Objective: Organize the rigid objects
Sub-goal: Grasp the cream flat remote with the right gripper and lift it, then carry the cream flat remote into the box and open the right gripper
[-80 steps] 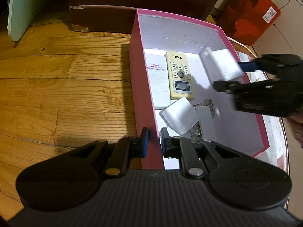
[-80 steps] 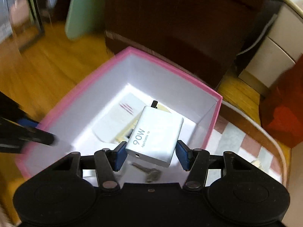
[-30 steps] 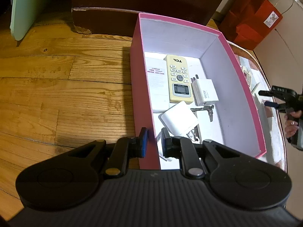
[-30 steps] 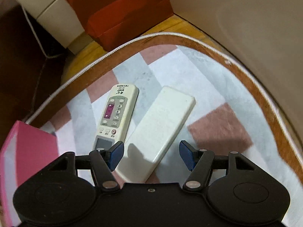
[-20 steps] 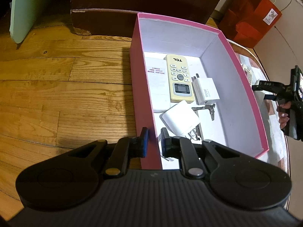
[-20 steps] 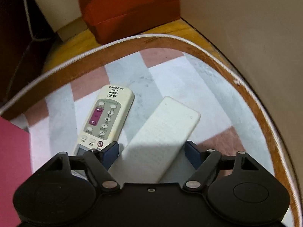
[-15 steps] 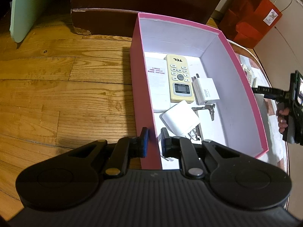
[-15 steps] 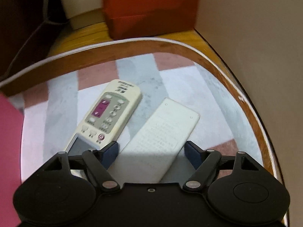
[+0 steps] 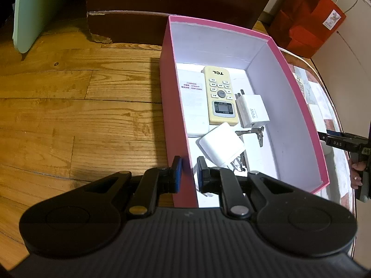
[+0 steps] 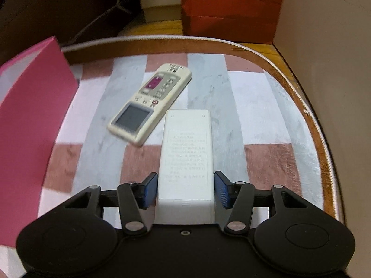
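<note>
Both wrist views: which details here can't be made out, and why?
- Left wrist view: keys partly hidden under the white charger.
- Left wrist view: the right gripper is cut off by the frame edge.
- Right wrist view: print on the face-down remote too small and faint to read.
- Right wrist view: buttons on the beige remote motion-blurred.

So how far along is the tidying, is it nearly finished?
Partly. The pink box already holds a yellow remote, a face-down white remote, two chargers and keys; the left gripper pinches its wall. The right gripper has just been closing around the face-down white remote on the rug, not yet touching. The cream remote remains.
</note>
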A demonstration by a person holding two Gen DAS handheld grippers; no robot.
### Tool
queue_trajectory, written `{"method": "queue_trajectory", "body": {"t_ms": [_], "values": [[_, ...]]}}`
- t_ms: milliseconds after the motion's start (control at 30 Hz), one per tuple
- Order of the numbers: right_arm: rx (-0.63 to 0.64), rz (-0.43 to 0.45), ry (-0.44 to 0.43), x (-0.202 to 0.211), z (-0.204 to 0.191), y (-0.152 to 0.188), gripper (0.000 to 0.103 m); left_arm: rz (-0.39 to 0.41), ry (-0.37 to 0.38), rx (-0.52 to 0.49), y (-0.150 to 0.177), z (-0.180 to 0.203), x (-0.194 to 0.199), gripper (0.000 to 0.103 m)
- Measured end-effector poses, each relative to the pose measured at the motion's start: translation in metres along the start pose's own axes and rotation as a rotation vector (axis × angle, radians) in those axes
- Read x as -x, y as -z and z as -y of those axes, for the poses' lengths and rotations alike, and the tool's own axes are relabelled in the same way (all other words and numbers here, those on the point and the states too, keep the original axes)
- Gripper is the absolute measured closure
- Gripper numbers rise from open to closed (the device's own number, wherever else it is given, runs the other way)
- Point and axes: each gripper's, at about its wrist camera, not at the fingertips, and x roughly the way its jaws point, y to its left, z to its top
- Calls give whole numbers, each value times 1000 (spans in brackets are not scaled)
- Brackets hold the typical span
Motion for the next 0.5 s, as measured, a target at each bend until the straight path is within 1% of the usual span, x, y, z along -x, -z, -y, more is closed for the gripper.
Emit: {"method": "queue_trajectory", "body": {"t_ms": [100,200,233,267,300,400,433,500], "values": [[28,-36,31,-7,-5,-5,44,0,-1,0,0,0,0,90],[-23,-28,47,-15,0,-13,34,1,-2,1,0,0,0,90],[-55,-15,50,-17,2,-14,35,0,-3,2,0,0,-1,90],[-79,-3,52,-18,3,-15,38,-1,-4,3,0,0,-1,91],[-82,3,50,-18,2,-18,45,0,-4,4,0,0,-1,91],[-93,-6,57,-14,-3,-18,45,2,-10,-5,0,0,-1,92],[-100,10,69,-10,-5,-15,45,2,-9,-2,0,-1,-2,92],[-90,75,114,6,-12,-11,45,1,-10,-3,0,-1,-2,92]]}}
